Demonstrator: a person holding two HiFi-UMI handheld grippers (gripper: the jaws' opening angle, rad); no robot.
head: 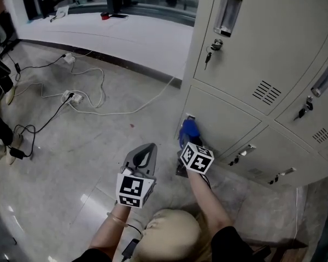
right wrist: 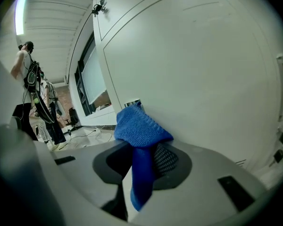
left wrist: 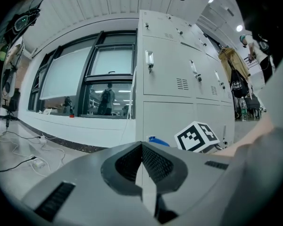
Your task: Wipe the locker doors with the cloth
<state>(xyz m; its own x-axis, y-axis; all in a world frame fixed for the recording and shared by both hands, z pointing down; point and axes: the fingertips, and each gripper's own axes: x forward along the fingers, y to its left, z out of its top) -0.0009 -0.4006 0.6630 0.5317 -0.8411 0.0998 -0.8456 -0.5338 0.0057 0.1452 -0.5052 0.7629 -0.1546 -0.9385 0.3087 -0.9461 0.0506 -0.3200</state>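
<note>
Fingers [right wrist: 166,158] of the right gripper [right wrist: 142,147]: closed on the blue cloth [right wrist: 140,126], one strip clamped between them and trailing back, the bunched remainder standing out past the tips against the lower locker door [right wrist: 203,79], near its left edge and below the keyed upper door [head: 262,31]. Fingers of the left gripper [left wrist: 141,149]: shut tip to tip with nothing between them, held over the grey floor [head: 71,157], just beside the right gripper, apart from the lockers and clear of the cloth. White cables [head: 98,100]: on the floor, well apart from both grippers.
</note>
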